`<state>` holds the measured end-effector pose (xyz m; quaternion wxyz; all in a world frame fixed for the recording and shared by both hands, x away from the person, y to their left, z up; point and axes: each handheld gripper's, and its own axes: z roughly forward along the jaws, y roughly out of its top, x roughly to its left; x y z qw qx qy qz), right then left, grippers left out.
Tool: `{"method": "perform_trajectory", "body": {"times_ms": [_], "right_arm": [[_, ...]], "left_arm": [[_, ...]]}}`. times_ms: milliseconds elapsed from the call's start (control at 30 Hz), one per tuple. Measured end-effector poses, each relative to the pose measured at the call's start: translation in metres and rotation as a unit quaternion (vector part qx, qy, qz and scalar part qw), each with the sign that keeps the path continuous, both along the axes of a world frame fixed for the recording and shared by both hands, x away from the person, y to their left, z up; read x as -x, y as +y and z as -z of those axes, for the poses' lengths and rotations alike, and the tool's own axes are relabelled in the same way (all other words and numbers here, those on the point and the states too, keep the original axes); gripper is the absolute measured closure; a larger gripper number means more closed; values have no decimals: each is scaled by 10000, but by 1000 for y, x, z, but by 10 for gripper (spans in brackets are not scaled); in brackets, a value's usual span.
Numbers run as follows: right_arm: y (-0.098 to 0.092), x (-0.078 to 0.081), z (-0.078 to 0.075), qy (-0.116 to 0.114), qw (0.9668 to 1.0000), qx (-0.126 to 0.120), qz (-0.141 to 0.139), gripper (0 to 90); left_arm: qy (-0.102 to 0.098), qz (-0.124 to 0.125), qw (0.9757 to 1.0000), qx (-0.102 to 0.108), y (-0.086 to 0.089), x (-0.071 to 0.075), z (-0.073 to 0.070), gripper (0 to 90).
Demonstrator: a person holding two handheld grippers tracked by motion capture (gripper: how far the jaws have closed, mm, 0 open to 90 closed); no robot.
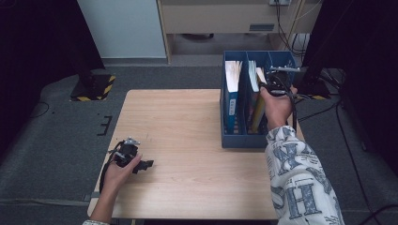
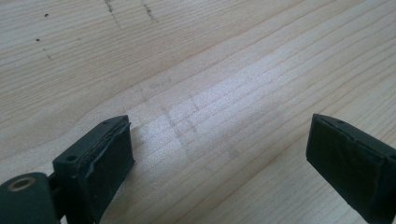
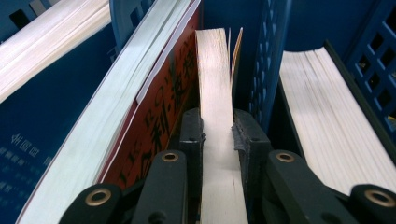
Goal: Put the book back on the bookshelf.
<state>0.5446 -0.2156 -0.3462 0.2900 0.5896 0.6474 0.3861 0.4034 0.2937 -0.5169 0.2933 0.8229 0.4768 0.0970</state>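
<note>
Thin book (image 3: 215, 93), page edges up, sits clamped between my right fingers (image 3: 191, 135), pads pressing both its covers, lower centre of the right gripper view. It stands in the middle compartment of the blue file rack (image 1: 244, 138), beside a red-covered book (image 3: 161, 107). Judgement: grip secured, but whether lifting out or seating, I cannot tell. Left fingers (image 2: 100, 156) stand wide apart, empty, over bare tabletop (image 2: 210, 70).

left hand (image 1: 123, 169) is lying low at 7 o'clock, holding left gripper (image 2: 219, 158), jaws standing wide apart | right hand (image 1: 277, 105) is reaching toward 1 o'clock, arm extended, right gripper (image 3: 218, 135) clamping tight, pads pressing
</note>
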Motion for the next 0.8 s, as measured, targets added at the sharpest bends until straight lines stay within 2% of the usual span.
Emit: {"method": "perform_trajectory", "body": {"times_ms": [367,800], "right_arm": [[2,-16,2,7,10000,24,86,757],[3,-18,4,1,10000,72,33,753]], "left_arm": [[-2,-4,10000,14,1,0,0,67],[-9,25,10000,-9,0,0,-1,67]]}}
